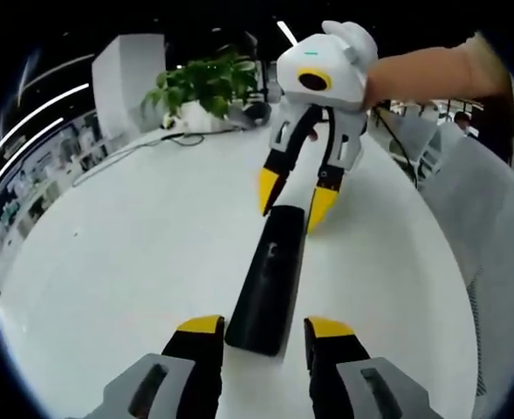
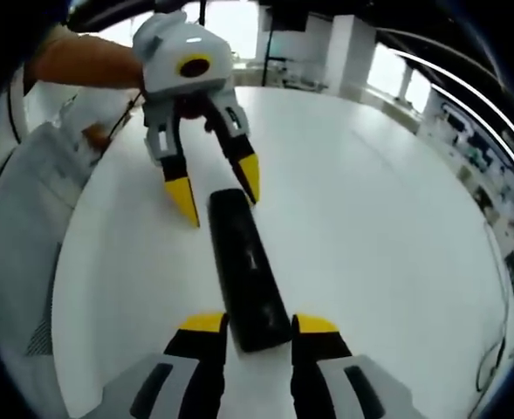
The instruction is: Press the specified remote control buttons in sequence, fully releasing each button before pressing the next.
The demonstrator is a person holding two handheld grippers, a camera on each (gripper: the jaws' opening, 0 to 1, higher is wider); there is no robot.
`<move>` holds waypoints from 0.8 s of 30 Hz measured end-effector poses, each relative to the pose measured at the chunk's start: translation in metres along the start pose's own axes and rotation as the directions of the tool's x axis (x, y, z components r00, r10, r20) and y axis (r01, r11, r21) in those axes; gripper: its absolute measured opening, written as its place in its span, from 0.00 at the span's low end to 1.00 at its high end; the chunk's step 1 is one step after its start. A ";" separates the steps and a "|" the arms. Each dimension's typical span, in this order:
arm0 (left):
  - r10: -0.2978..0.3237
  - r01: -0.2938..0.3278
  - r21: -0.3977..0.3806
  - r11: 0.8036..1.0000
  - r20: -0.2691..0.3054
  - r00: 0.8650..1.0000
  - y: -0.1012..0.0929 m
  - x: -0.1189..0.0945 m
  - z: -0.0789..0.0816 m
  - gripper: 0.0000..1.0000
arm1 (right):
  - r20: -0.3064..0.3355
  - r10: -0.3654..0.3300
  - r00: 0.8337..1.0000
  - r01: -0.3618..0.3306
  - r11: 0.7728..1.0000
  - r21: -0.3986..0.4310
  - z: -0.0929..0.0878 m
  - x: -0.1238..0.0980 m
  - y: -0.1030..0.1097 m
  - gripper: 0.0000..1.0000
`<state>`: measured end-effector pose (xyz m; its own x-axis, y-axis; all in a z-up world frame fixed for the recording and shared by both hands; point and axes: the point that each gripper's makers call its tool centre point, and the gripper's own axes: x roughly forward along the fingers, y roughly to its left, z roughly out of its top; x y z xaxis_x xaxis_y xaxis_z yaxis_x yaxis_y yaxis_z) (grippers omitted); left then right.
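- Remote control (image 1: 268, 279): a long black bar lying flat on the white counter (image 1: 117, 262), with 1 gripper at each end. Its buttons are too dark to pick out, though a faint mark shows partway along its top in the right gripper view (image 2: 246, 271).
- Counter: wide, round-edged and white. A potted plant (image 1: 206, 85) and a trailing cable (image 1: 143, 144) sit at the far edge, well apart from the remote.
- Left gripper (image 1: 263, 325): its 2 yellow-tipped fingers stand open on either side of the near end of the remote, holding nothing; I cannot tell whether they touch its sides. From the other side it hangs over the far end (image 2: 215, 188).
- Right gripper (image 2: 258, 325): fingers likewise spread around its own end of the remote, gripping nothing. In the left gripper view (image 1: 296, 199) one tip looks to rest at the remote's far end, the person's hand (image 1: 431, 74) behind it.
- What could go wrong, as I judge it:
  - A tip coming down off-centre would catch a neighbouring button, since the keys are barely distinguishable.
  - A push at 1 end could slide or swivel the loose remote on the smooth counter.
  - Lifting too little between presses would leave a button half held.
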<state>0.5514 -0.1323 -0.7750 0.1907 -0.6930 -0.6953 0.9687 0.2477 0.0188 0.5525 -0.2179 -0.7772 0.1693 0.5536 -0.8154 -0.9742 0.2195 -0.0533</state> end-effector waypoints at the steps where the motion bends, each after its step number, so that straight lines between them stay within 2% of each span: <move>1: 0.000 0.000 -0.001 1.000 -0.001 1.000 0.000 0.000 0.000 0.37 | -0.001 0.001 1.000 -0.001 1.000 0.000 0.000 0.000 0.000 0.24; 24: -0.041 0.041 -0.005 0.999 -0.020 0.999 0.001 0.002 0.001 0.38 | -0.050 0.072 0.996 -0.072 0.997 0.004 -0.004 0.002 -0.002 0.24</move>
<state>0.5533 -0.1338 -0.7760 0.1480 -0.6886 -0.7098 0.9748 0.2227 -0.0129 0.5543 -0.2201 -0.7807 0.0911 0.5271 -0.8449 -0.9831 0.1827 0.0079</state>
